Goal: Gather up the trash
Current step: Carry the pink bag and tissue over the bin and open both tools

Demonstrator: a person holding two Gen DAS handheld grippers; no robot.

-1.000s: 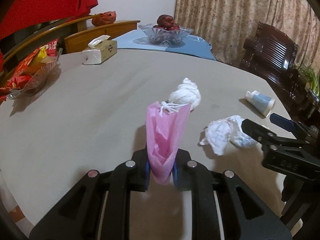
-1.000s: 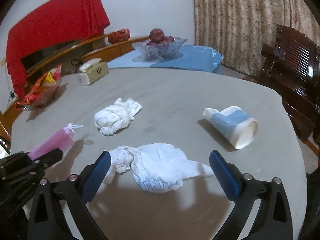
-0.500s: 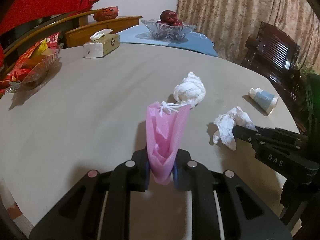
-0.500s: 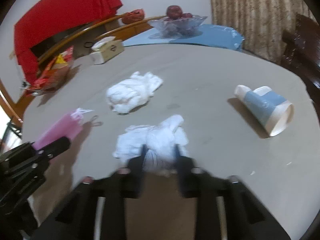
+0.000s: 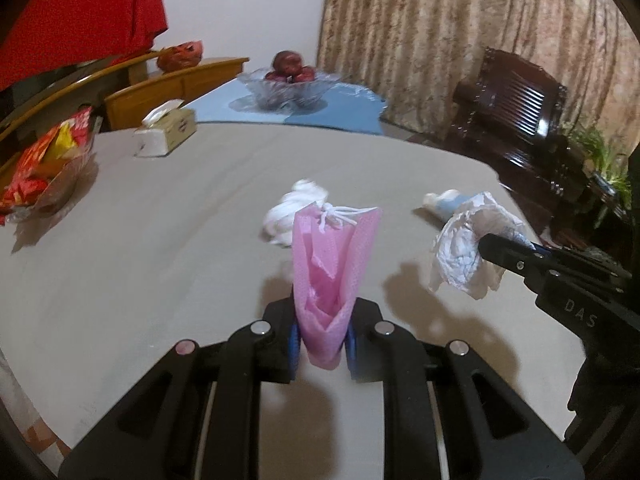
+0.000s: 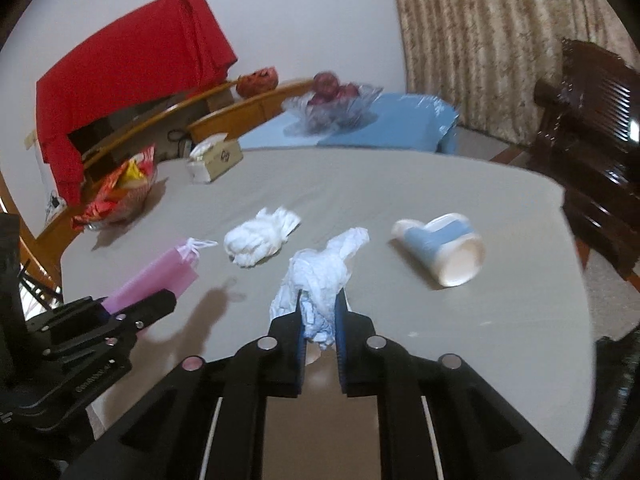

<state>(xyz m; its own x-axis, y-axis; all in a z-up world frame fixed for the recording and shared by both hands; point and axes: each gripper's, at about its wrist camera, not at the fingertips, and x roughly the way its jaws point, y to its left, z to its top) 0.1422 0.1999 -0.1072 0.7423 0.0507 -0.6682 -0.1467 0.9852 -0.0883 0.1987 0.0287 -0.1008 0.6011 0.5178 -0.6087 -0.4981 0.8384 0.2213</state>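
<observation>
The grey desk [image 6: 460,184] filled the middle of both views, with a glass fruit bowl [image 5: 286,88] on a blue cloth at the upper centre, a tissue box [image 5: 166,134] at the upper left and a dish of red snack packets [image 5: 44,168] at the left edge.

The left gripper [image 5: 322,338] was seen at the bottom centre of its own view, its fingers [image 5: 294,344] closed almost fully on the lower tip of a pink drawstring bag [image 5: 334,264]. The bag was held upright, its open mouth and white cord at the top, raised off the desk.

The right gripper [image 6: 320,330] was seen at the bottom centre of its view, its fingers [image 6: 342,320] clamped narrowly on a crumpled white tissue [image 6: 320,276] with faint blue print. The tissue bulged up and forward out of the fingers; in the left wrist view it was seen hanging from the fingertips at the right, above its shadow on the desk, just right of the bag's mouth.

A tipped blue-and-white paper cup [image 6: 444,248] was lying on the desk at centre right of the right wrist view, its open mouth turned towards the camera, apart from both grippers. A second white wad of tissue [image 6: 260,242] was lying on the desk at centre, beyond the bag and the held tissue.
</observation>
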